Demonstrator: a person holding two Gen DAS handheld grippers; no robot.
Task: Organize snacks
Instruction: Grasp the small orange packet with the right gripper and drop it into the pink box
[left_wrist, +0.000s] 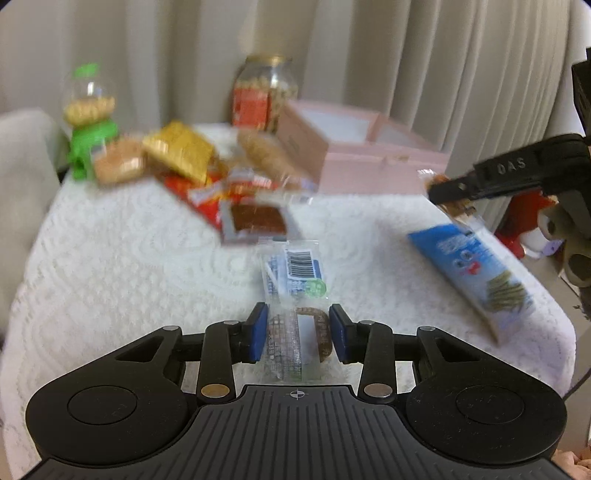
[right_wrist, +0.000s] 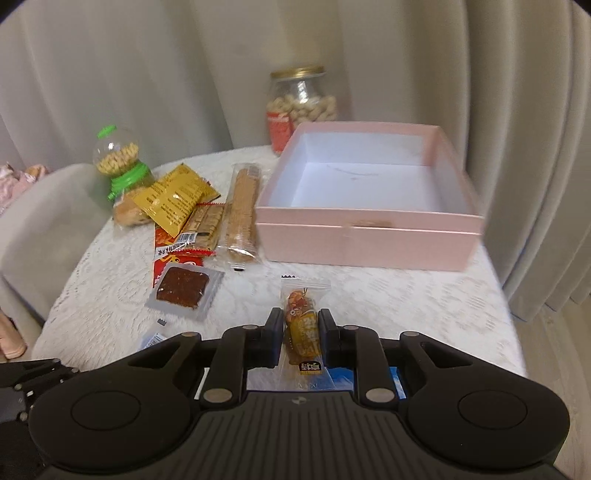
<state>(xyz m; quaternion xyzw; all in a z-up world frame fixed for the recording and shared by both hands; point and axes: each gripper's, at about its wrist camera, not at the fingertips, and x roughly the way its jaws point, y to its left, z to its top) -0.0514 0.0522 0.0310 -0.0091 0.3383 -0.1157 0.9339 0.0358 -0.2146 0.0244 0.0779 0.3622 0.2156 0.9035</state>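
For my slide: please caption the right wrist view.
Right gripper holds a snack packet before the empty pink box.

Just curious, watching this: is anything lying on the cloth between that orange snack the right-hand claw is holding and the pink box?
No. In the right wrist view only bare lace tablecloth separates the orange snack packet and the pink box.

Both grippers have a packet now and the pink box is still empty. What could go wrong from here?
The right gripper pinches only the lower part of the orange snack packet; its top hangs free and may swing or slip. The left gripper holds a slick clear cracker packet that could slide out. The pink box has tall walls that could catch a low packet.
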